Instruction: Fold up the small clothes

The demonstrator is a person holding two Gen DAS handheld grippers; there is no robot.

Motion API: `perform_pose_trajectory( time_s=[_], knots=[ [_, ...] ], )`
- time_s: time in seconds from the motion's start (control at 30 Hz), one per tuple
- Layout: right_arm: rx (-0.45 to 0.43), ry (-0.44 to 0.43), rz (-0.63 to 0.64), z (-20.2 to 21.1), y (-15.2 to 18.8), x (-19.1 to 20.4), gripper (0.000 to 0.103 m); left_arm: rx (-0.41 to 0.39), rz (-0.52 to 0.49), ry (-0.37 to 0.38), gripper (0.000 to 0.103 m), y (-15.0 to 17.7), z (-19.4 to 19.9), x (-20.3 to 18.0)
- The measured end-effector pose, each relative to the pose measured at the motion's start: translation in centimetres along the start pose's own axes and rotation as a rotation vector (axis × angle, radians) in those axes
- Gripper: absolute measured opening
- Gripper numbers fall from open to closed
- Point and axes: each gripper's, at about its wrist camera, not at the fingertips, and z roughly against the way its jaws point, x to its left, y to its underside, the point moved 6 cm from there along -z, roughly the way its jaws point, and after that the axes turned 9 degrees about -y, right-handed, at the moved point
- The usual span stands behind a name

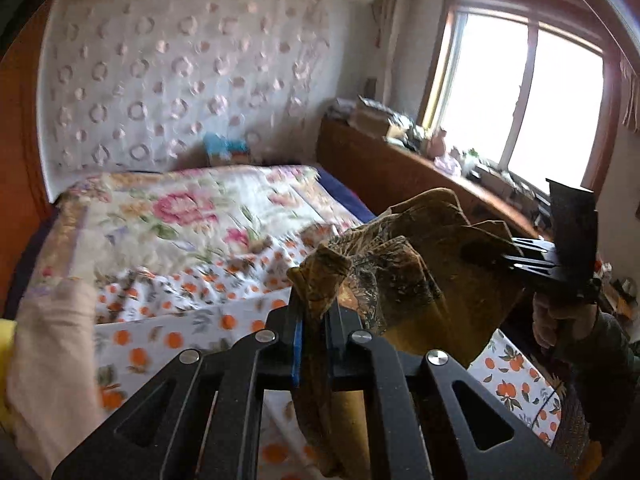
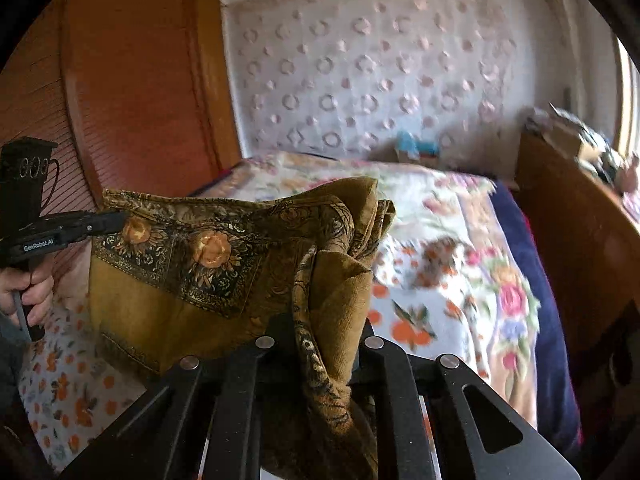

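Note:
A mustard-brown patterned cloth with orange flowers and a dark border hangs in the air between my two grippers, above the bed. My left gripper is shut on one bunched corner of it. My right gripper is shut on the other bunched corner of the cloth. The right gripper shows in the left wrist view at the far right. The left gripper shows in the right wrist view at the left, held by a hand. The cloth sags in folds between them.
A bed with a floral quilt and an orange-print sheet lies below. A padded white headboard stands behind. A wooden ledge with clutter runs under the window at right. A wooden wardrobe stands left.

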Motion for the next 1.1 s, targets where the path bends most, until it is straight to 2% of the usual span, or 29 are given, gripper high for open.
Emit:
perform_pose_trajectory(
  time_s=[0.13, 0.33, 0.53, 0.63, 0.73, 0.8, 0.87, 0.93, 1.03, 1.07, 1.1],
  knots=[
    [-0.006, -0.060, 0.077, -1.5, -2.3, 3.1, 0.012, -0.061, 0.037, -0.059, 0.008, 0.3, 4.4, 3.7],
    [0.024, -0.174, 0.270, -6.5, -7.0, 8.7, 0.012, -0.120, 0.088, -0.225, 0.008, 2.4, 9.8, 10.5],
    [0.086, -0.253, 0.451, -12.8, -11.6, 15.9, 0.012, -0.152, 0.235, -0.314, 0.008, 5.8, 13.6, 16.7],
    [0.117, -0.285, 0.527, -16.4, -13.7, 18.8, 0.012, -0.136, 0.304, -0.350, 0.008, 8.2, 13.8, 19.1],
    [0.156, -0.306, 0.609, -21.5, -15.5, 20.5, 0.012, -0.084, 0.354, -0.393, 0.008, 11.1, 13.1, 21.2],
    [0.194, -0.344, 0.626, -24.9, -15.9, 21.9, 0.012, -0.057, 0.380, -0.407, 0.008, 12.7, 12.4, 22.1],
    [0.211, -0.346, 0.648, -27.5, -15.6, 23.5, 0.012, -0.048, 0.399, -0.408, 0.008, 13.7, 12.0, 22.6],
    [0.225, -0.350, 0.645, -29.7, -15.6, 24.4, 0.012, -0.039, 0.399, -0.427, 0.008, 14.7, 12.0, 23.0],
    [0.200, -0.359, 0.626, -32.1, -15.7, 25.1, 0.015, -0.014, 0.396, -0.456, 0.008, 15.7, 11.7, 23.5],
    [0.203, -0.347, 0.610, -32.6, -15.5, 24.6, 0.016, -0.003, 0.398, -0.460, 0.008, 15.9, 11.5, 23.6],
    [0.207, -0.332, 0.591, -33.0, -15.2, 24.1, 0.024, 0.008, 0.396, -0.462, 0.008, 16.2, 11.4, 23.6]
  ],
)
